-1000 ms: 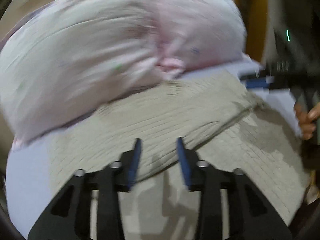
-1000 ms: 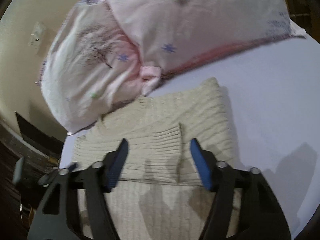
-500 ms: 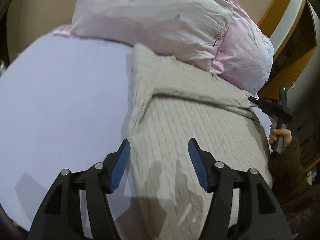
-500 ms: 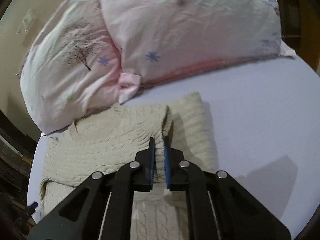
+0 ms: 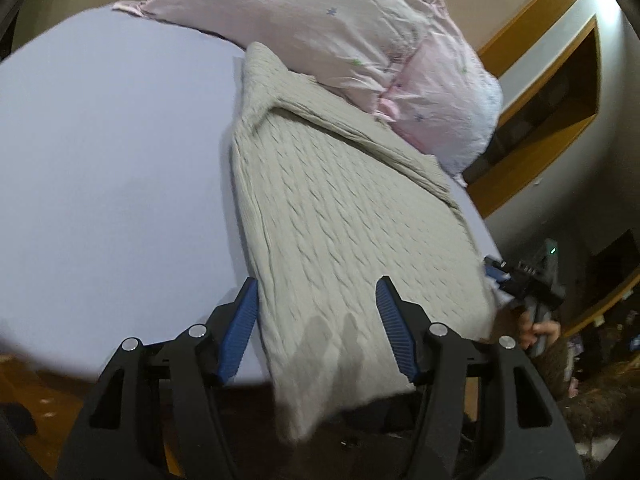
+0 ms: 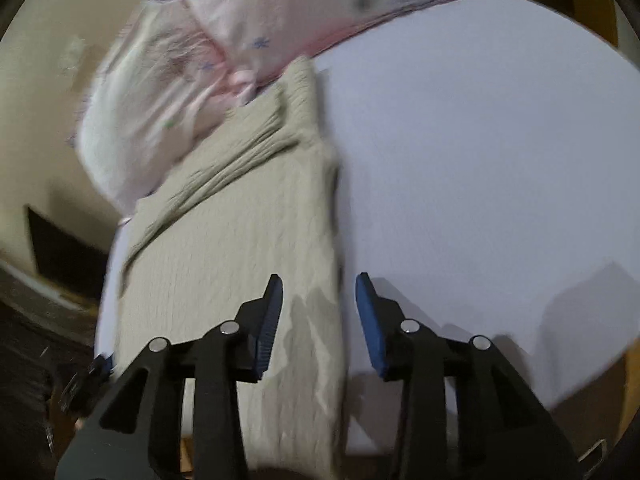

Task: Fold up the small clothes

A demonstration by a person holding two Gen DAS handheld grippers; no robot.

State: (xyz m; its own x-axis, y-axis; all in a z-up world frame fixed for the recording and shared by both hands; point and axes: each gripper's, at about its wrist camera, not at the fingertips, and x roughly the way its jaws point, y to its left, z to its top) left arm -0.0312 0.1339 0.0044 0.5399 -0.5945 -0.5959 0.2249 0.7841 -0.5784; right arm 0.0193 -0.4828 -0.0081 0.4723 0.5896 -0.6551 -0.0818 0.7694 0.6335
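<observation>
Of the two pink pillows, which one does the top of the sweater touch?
The larger pillow near the bed's middle: the beige cable-knit sweater runs up against its edge. The smaller pillow lies at the bed's edge.

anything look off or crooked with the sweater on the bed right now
Yes. The beige cable-knit sweater hangs past the near edge of the bed, its lower end drooping off the mattress. Its far end is bunched against the pink pillows, with one sleeve folded slantwise across the top. Both grippers are open, holding nothing.
</observation>
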